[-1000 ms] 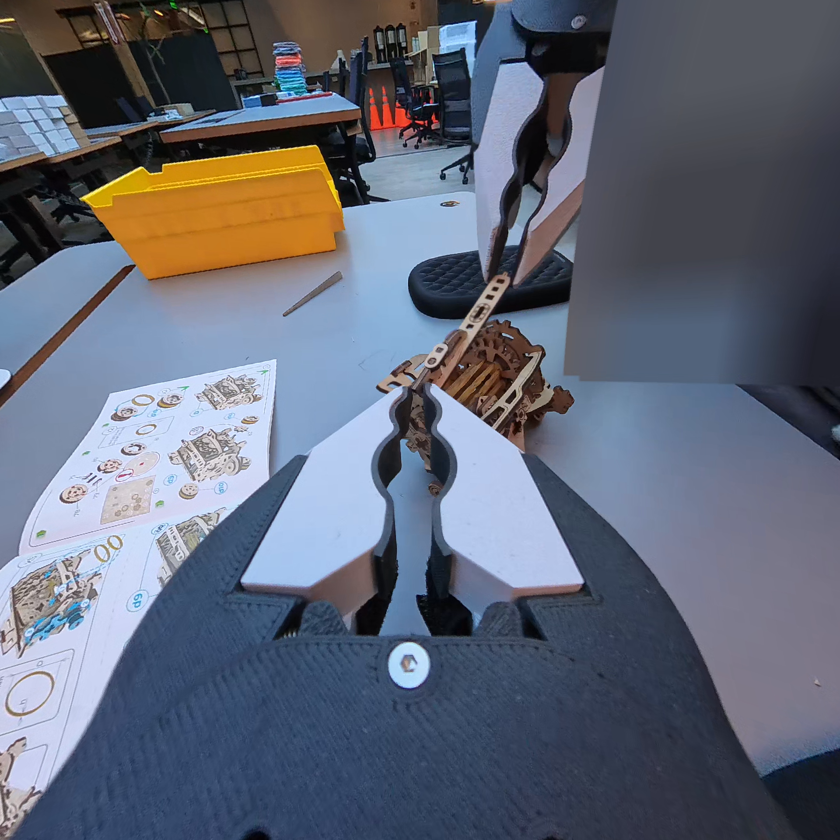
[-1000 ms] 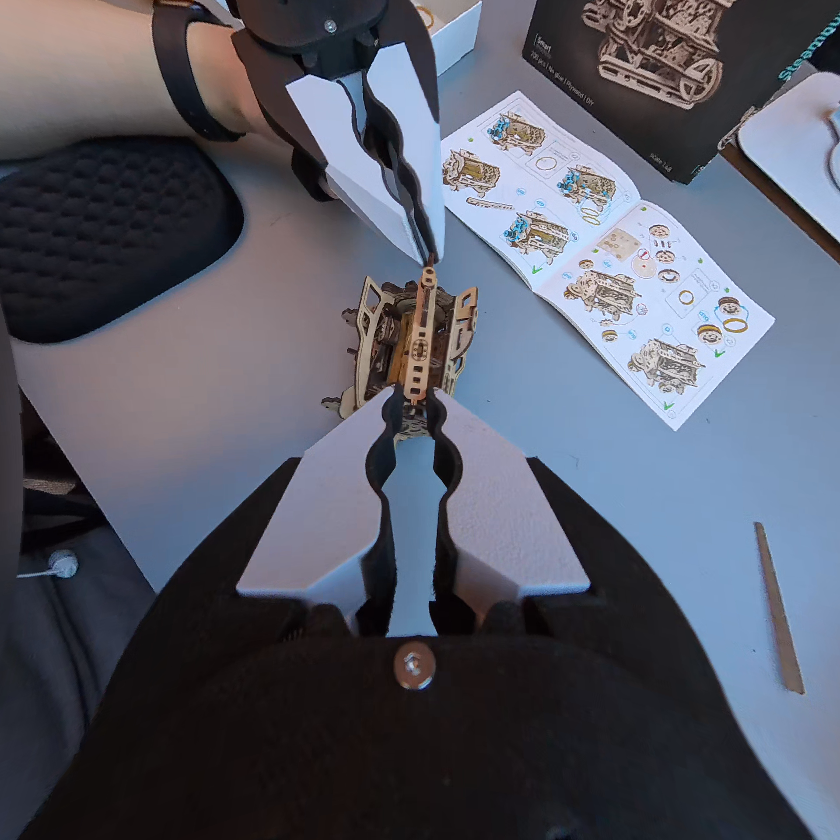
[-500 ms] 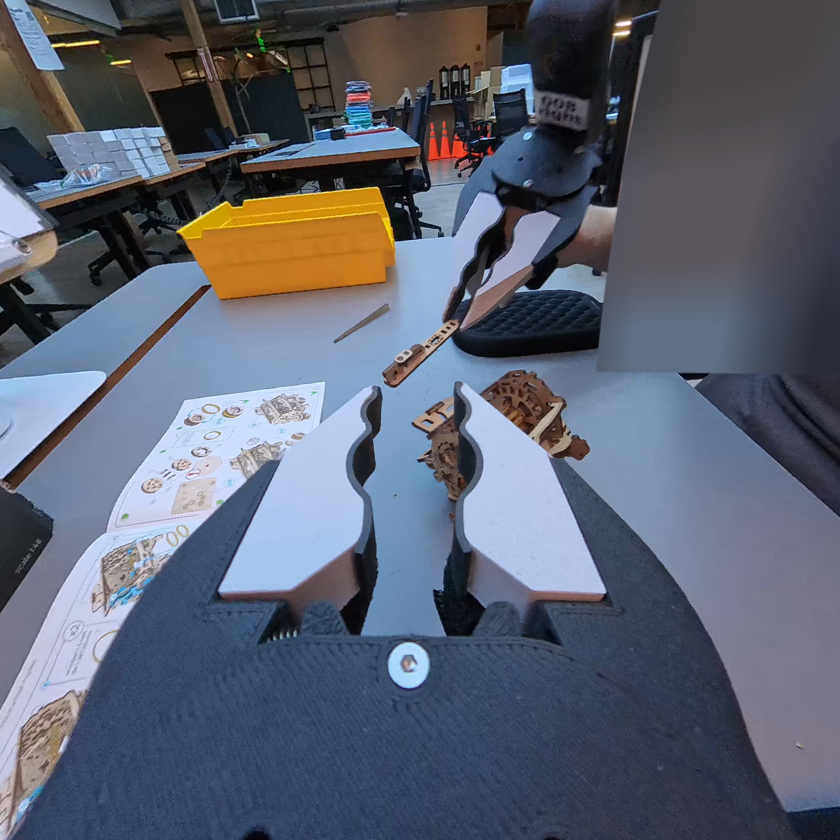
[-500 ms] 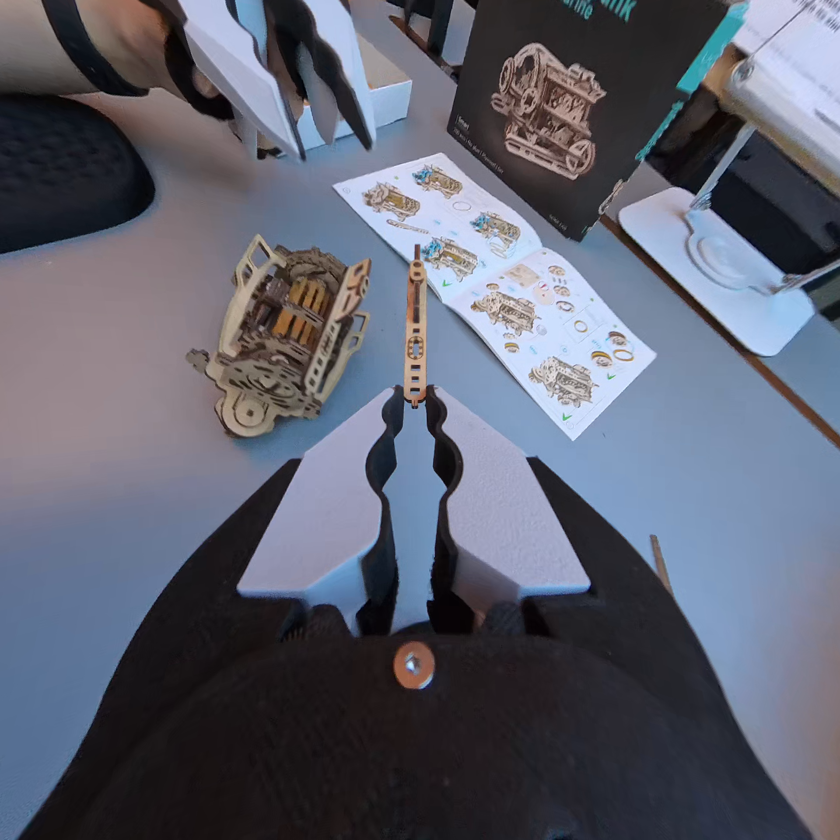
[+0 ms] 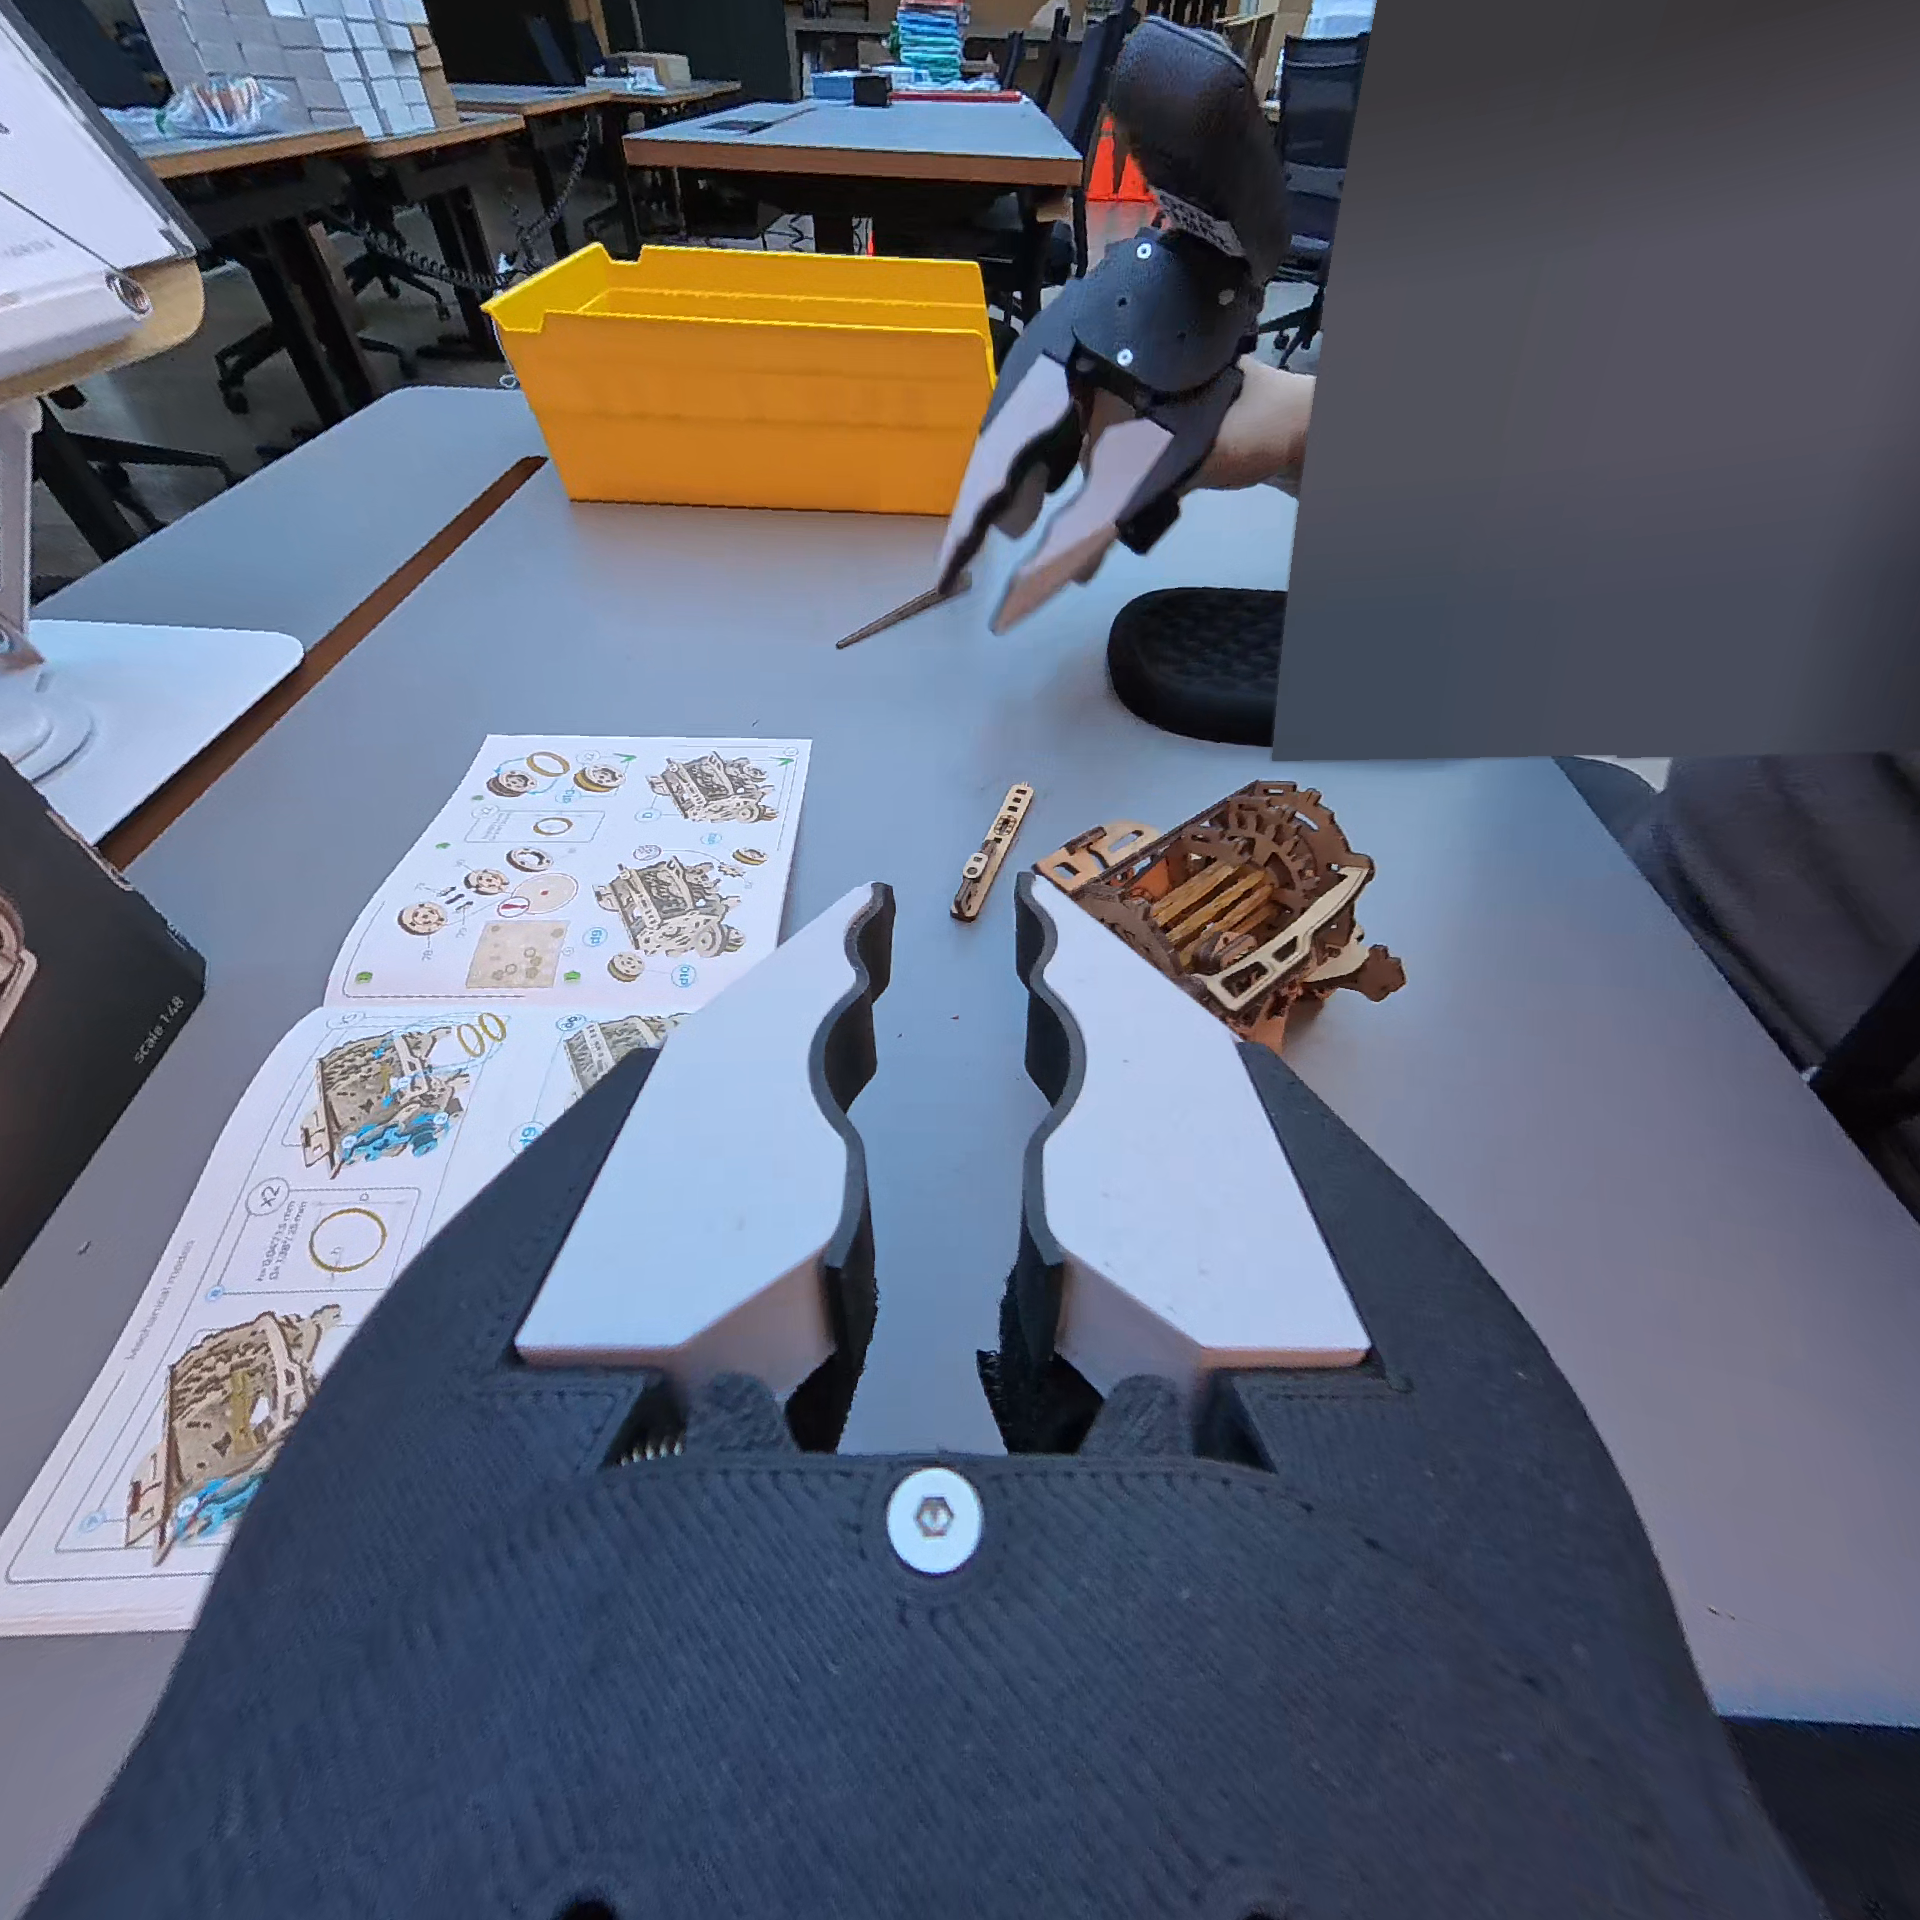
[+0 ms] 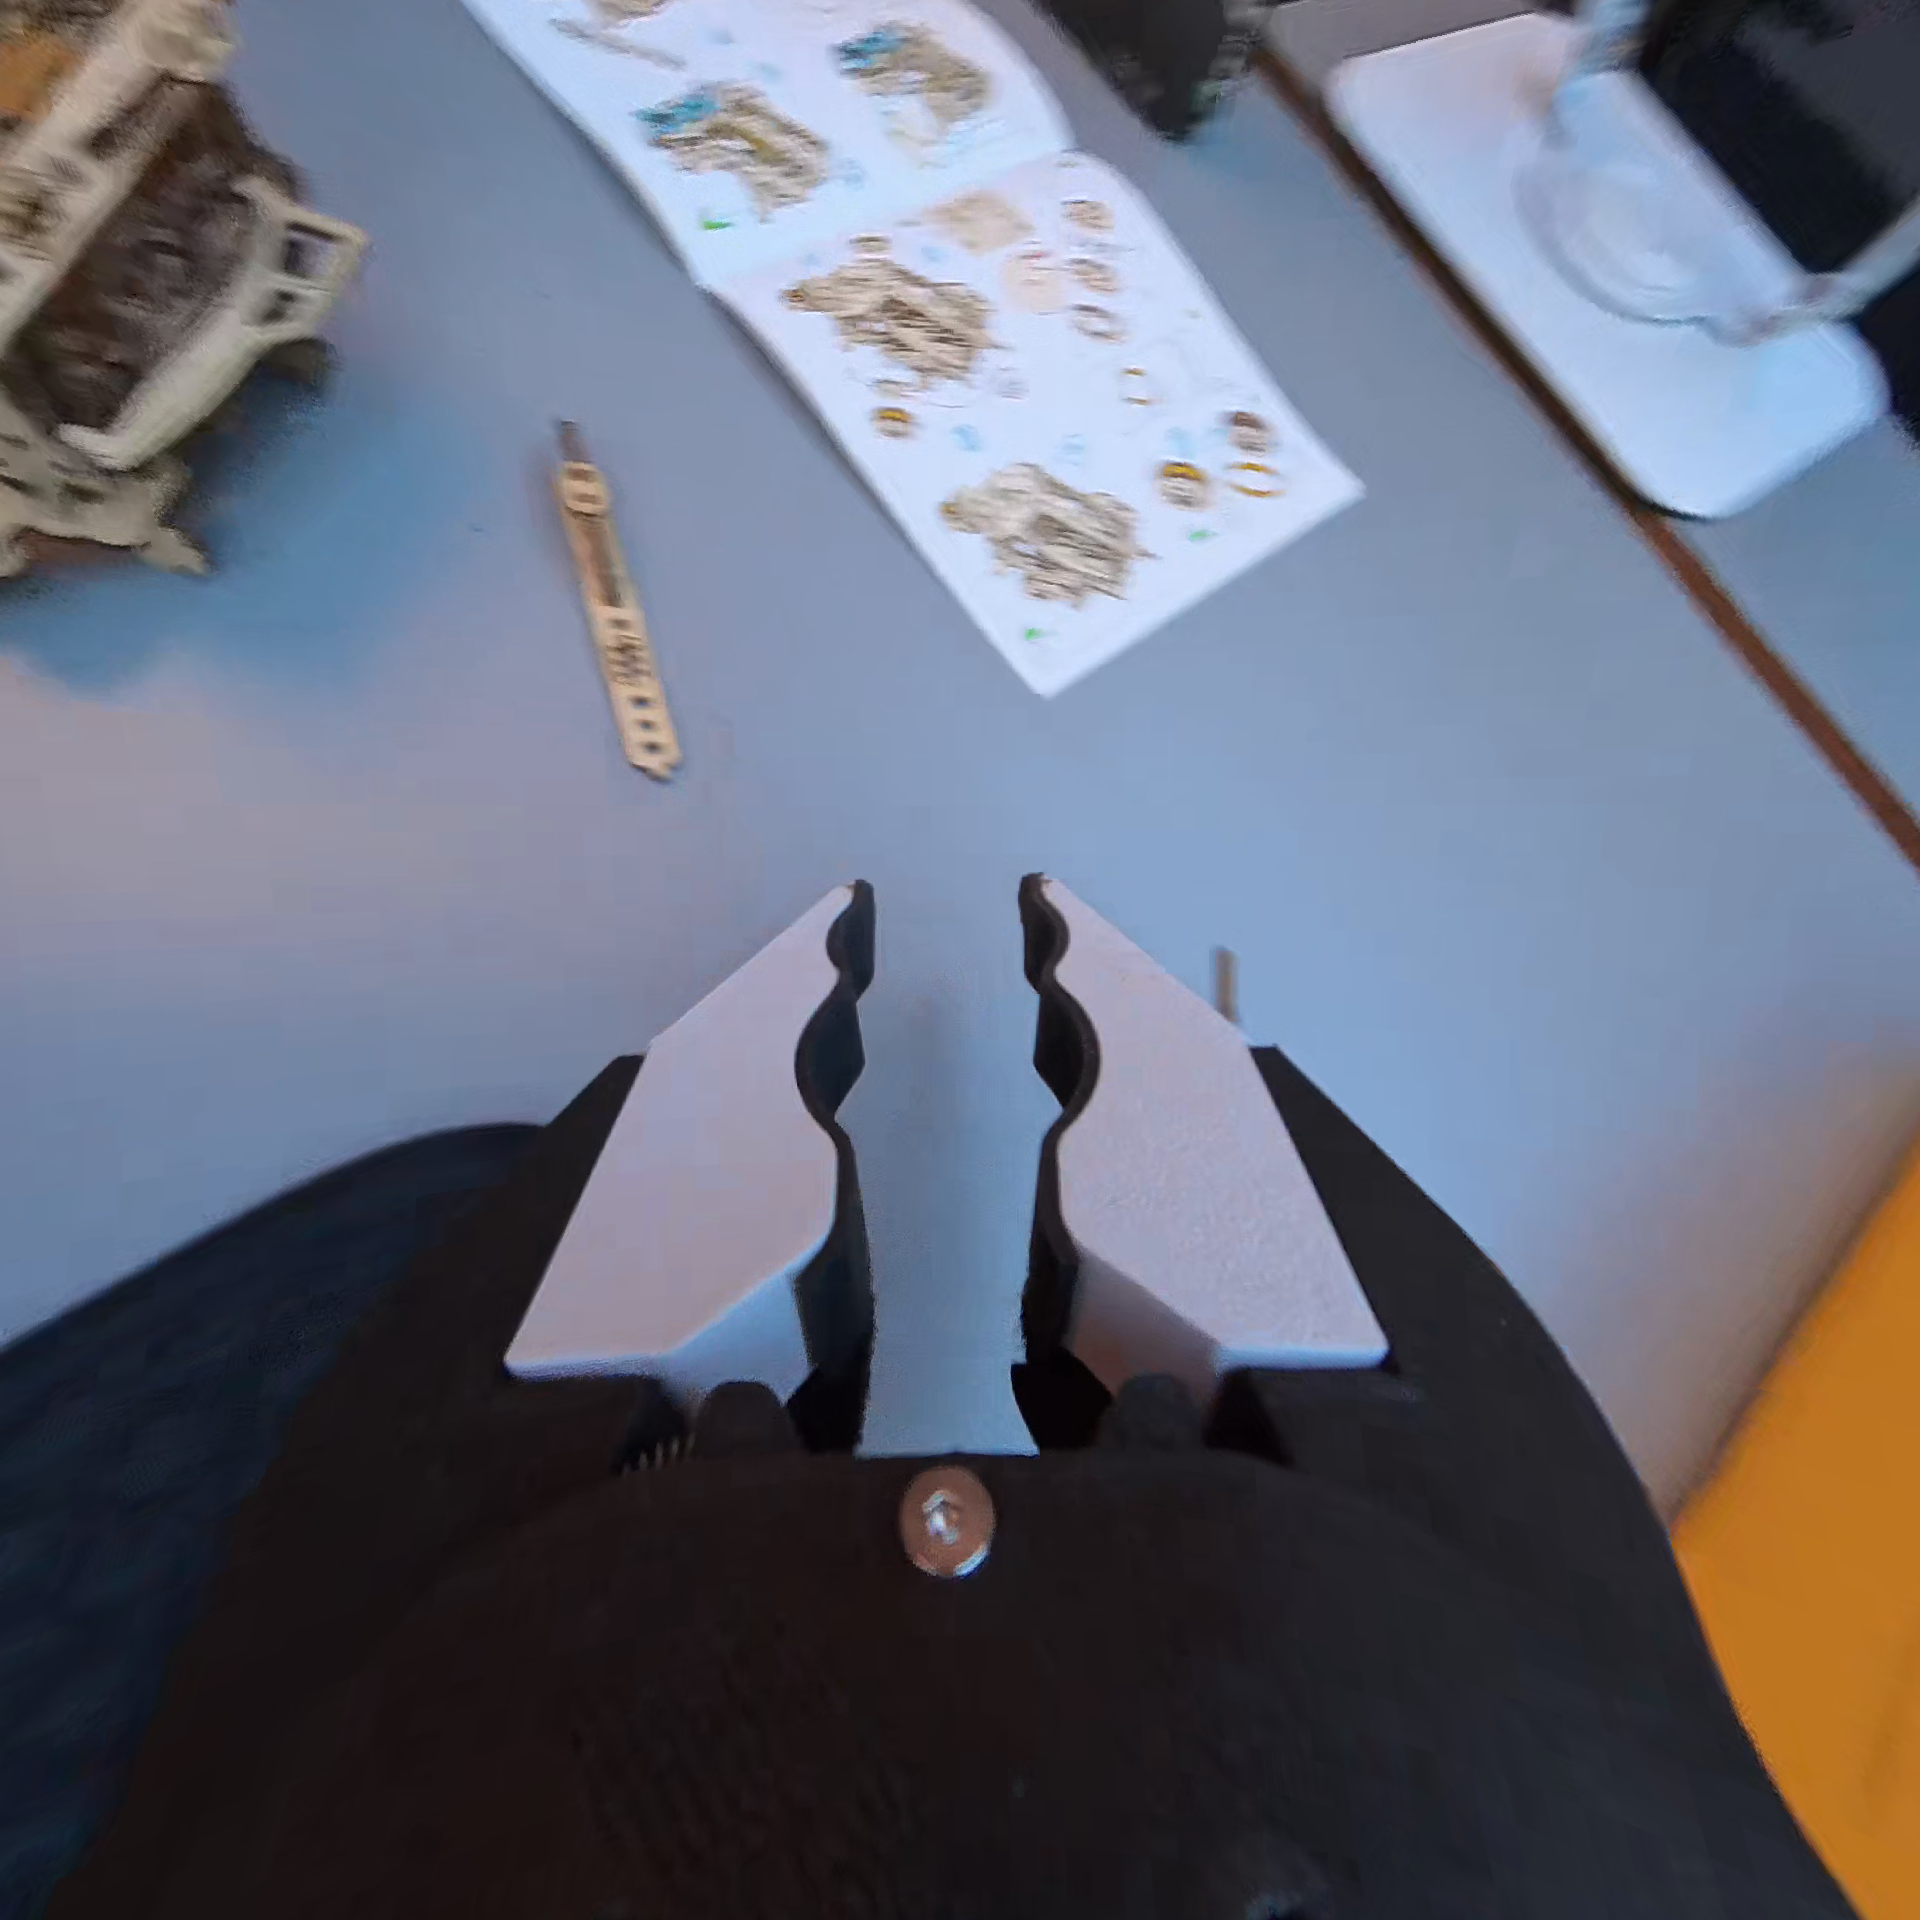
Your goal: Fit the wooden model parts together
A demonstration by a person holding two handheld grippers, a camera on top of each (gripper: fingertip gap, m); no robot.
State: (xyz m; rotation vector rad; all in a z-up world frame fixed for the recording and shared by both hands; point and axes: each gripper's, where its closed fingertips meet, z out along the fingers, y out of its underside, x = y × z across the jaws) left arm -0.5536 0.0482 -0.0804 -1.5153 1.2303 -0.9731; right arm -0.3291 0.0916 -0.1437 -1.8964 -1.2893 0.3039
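Note:
The wooden gear model [image 5: 1226, 904] lies on the grey table, right of my left gripper's tips; in the right wrist view the model [image 6: 135, 301] is blurred at the upper left. A thin wooden strip part [image 5: 992, 850] lies loose on the table just left of the model; it also shows in the right wrist view [image 6: 615, 603]. My left gripper [image 5: 954, 899] is open and empty, just short of the strip. My right gripper [image 6: 945, 894] is open and empty, raised above the table; it appears far off in the left wrist view [image 5: 997, 597].
An open instruction booklet [image 5: 499, 997] lies left of the parts. A yellow bin [image 5: 748, 384] stands at the back. A thin stick [image 5: 899, 621] lies near it. A black padded rest [image 5: 1195, 655] is at the right. A dark box [image 5: 73, 1029] and a white stand base [image 5: 156, 686] sit at the left. Spacing between my two grippers at the tips: around 25 centimeters.
My right gripper let go of the wooden strip, which now lies on the table, and drew back and up. My left gripper opened off the model and pulled back.

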